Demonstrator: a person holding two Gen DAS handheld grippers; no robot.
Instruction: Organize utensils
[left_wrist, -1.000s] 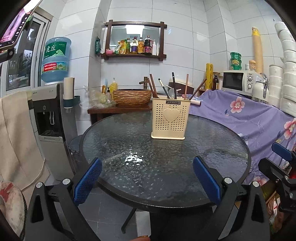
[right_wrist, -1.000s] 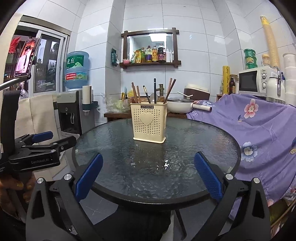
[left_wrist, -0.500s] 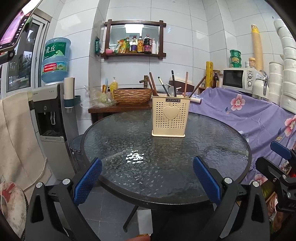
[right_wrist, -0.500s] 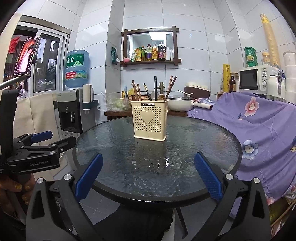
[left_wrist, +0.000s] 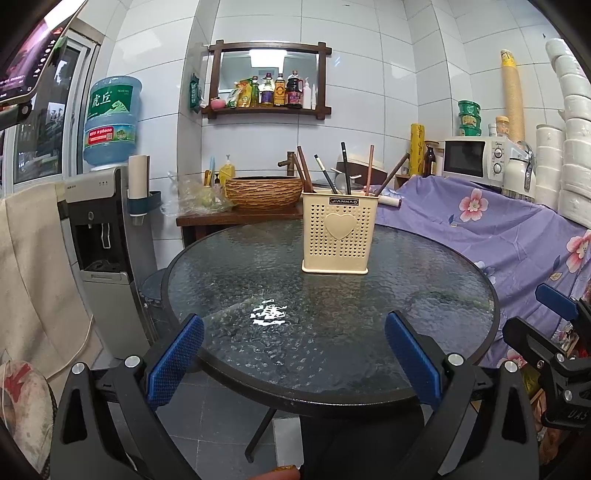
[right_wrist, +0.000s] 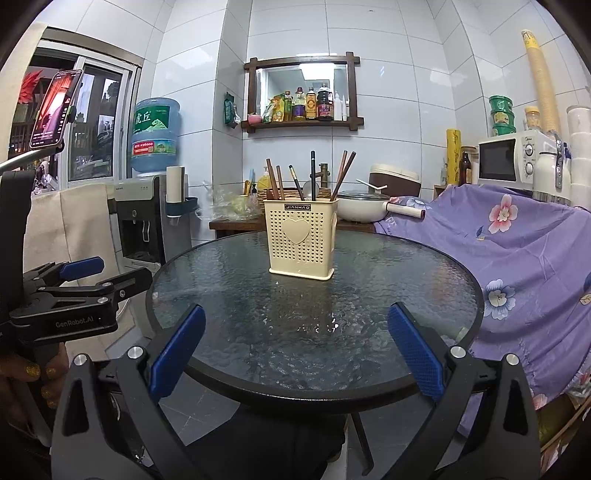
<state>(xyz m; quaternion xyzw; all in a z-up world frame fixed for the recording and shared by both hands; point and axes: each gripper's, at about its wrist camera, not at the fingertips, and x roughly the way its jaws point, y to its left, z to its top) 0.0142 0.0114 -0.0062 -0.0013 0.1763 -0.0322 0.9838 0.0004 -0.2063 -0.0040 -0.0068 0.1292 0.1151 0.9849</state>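
A beige perforated utensil holder with a heart on its front stands upright on the round glass table; it also shows in the right wrist view. Several chopsticks and utensils stick up out of it, also in the right wrist view. My left gripper is open and empty at the table's near edge. My right gripper is open and empty at the near edge too. The left gripper shows at the left of the right wrist view.
A water dispenser stands left of the table. A purple flowered cloth covers furniture on the right, with a microwave behind. A side table with a woven basket stands behind the glass table.
Both grippers have drifted slightly; the holder sits a little higher in both views. Nothing was taken hold of or let go.
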